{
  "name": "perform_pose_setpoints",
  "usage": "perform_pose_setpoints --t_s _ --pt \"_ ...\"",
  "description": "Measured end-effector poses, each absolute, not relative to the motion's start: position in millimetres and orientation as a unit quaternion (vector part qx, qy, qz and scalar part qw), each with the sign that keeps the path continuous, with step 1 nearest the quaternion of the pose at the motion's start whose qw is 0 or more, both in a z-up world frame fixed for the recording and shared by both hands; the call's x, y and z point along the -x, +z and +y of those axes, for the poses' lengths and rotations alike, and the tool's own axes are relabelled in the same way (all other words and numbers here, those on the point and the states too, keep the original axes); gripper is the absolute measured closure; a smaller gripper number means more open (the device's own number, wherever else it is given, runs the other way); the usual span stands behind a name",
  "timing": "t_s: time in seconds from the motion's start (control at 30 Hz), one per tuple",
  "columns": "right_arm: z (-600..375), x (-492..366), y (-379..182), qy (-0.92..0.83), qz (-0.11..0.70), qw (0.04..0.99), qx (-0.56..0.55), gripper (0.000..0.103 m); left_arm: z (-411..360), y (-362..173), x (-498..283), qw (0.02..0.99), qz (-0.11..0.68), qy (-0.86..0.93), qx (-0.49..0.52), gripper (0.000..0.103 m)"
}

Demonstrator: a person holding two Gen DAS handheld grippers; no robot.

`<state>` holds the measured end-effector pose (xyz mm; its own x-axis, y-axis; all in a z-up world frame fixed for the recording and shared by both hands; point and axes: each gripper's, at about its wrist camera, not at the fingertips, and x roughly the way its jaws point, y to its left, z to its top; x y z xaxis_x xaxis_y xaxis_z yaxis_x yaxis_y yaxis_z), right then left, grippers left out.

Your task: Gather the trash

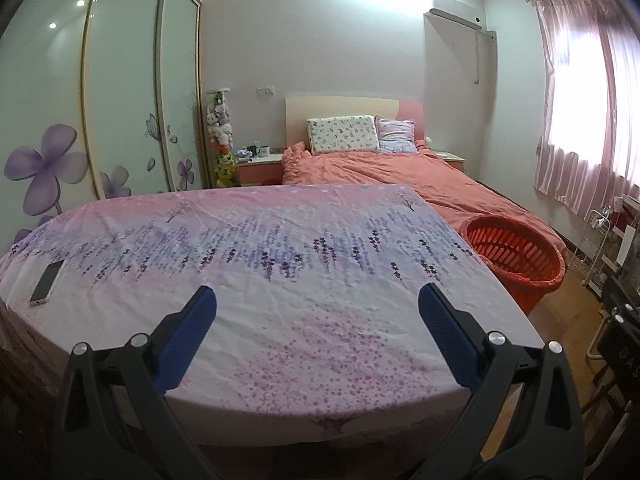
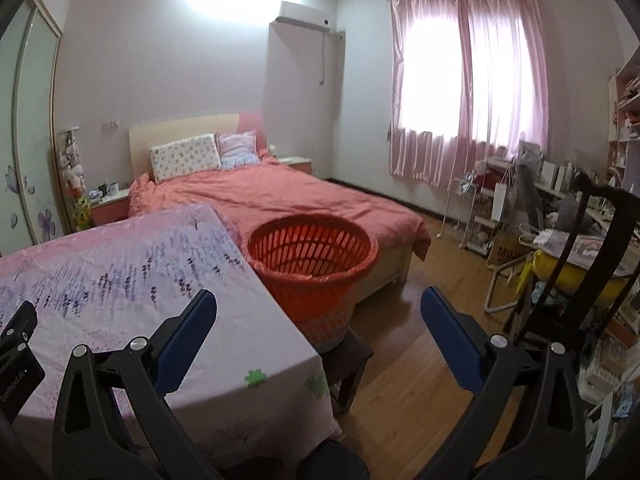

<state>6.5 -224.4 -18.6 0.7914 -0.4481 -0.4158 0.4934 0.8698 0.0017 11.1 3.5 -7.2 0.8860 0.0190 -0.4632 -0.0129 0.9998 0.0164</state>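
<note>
A red slatted plastic basket (image 1: pixel 516 256) stands just off the right edge of a table covered with a pink and purple flowered cloth (image 1: pixel 280 264). In the right wrist view the basket (image 2: pixel 312 256) rests on a dark stool (image 2: pixel 352 360) beside the cloth (image 2: pixel 120 272). My left gripper (image 1: pixel 318 308) is open and empty above the near part of the table. My right gripper (image 2: pixel 318 312) is open and empty, over the table's right edge, in front of the basket. No trash shows on the cloth.
A white phone (image 1: pixel 47 282) lies at the table's left edge. A bed with a salmon cover (image 2: pixel 280 196) stands behind the table. A dark chair (image 2: pixel 600 260) and cluttered shelves (image 2: pixel 520 208) stand to the right, past a strip of wooden floor (image 2: pixel 420 360). A wardrobe (image 1: pixel 120 100) stands to the left.
</note>
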Motion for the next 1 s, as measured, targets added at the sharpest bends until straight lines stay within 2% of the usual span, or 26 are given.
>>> perform_pose_setpoints --t_s 0.37,1.0 --pt "-221.5 -7.9 -25.2 -0.222 0.240 0.942 -0.077 0.002 -0.6 -14.6 -15.9 0.966 0.259 -0.009 0.003 0.004" --pt "-222.0 -8.7 -14.9 -0.209 0.234 0.945 -0.087 0.002 -5.7 -3.1 -14.0 0.967 0.253 -0.022 0.012 0.004"
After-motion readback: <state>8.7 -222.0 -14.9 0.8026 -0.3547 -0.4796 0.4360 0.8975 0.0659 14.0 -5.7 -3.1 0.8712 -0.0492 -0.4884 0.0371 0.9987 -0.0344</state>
